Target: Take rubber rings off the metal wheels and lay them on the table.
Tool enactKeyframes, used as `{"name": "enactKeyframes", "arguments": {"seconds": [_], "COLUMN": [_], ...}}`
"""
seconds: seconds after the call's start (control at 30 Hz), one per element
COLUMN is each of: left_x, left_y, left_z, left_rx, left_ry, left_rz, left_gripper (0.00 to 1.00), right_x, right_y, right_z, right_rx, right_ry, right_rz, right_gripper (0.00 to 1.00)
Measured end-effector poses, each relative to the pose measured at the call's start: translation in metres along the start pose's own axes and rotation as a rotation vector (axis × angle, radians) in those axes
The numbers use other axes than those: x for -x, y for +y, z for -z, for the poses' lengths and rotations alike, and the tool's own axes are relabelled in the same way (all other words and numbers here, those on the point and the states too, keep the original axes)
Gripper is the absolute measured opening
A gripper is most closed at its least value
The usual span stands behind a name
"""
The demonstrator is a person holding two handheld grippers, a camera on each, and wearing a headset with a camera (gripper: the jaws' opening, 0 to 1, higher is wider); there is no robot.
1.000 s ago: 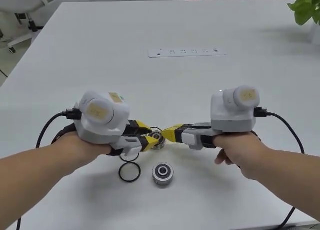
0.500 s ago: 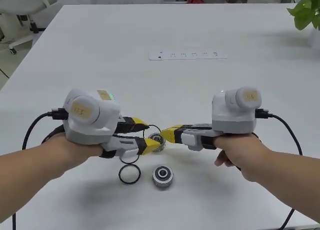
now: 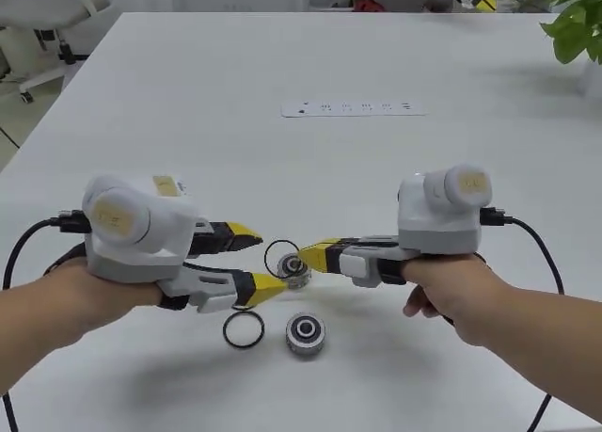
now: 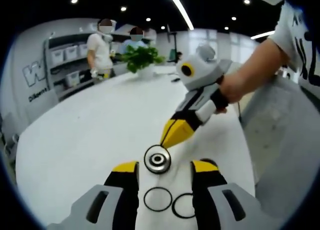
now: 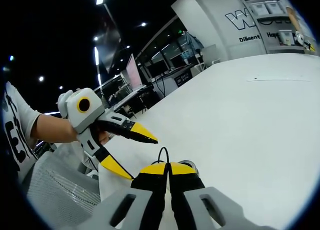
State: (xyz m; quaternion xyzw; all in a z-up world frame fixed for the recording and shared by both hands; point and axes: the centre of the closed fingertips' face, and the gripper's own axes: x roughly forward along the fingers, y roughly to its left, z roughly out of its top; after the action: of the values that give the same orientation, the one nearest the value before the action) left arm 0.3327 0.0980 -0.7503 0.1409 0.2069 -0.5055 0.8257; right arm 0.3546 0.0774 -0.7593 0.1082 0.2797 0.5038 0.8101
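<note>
The left gripper [image 3: 257,259] is open, its two yellow-tipped jaws spread wide on either side of a metal wheel [image 3: 294,270] without touching it. In the left gripper view the wheel sits between those jaws, just past their tips.

The right gripper [image 3: 308,255] reaches in from the other side with its jaws pressed together. Their yellow point lies against the upper edge of that wheel. A thin rubber ring [image 3: 267,260] stands as a loop right at the wheel and the closed tips. In the right gripper view it rises as a black arc just ahead of them. Whether the jaws have it pinched cannot be told.

Nearer the person, a loose rubber ring [image 3: 244,328] lies flat on the white table [image 3: 376,187]. A second metal wheel [image 3: 306,330] stands just beside it on its right.

The left gripper view shows a flat black ring [image 4: 158,199] with a neighbouring ring [image 4: 184,205] just beside it, low between its own jaws.

Farther back on the table lies a white power strip [image 3: 353,108]. A potted plant [image 3: 574,18] shows at the far right corner.
</note>
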Motion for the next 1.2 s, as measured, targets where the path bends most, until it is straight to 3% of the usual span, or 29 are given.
{"name": "enactKeyframes", "arguments": {"seconds": [0.7, 1.2], "left_x": [0.033, 0.042], "left_y": [0.003, 0.009], "left_z": [0.019, 0.029], "left_rx": [0.004, 0.03], "left_ry": [0.01, 0.019], "left_rz": [-0.029, -0.05], "left_gripper": [0.63, 0.66], "right_x": [-0.021, -0.039], "right_y": [0.018, 0.025], "right_z": [0.005, 0.02], "right_rx": [0.005, 0.005], "right_ry": [0.034, 0.092], "right_rz": [-0.047, -0.073], "right_gripper": [0.0, 0.0]}}
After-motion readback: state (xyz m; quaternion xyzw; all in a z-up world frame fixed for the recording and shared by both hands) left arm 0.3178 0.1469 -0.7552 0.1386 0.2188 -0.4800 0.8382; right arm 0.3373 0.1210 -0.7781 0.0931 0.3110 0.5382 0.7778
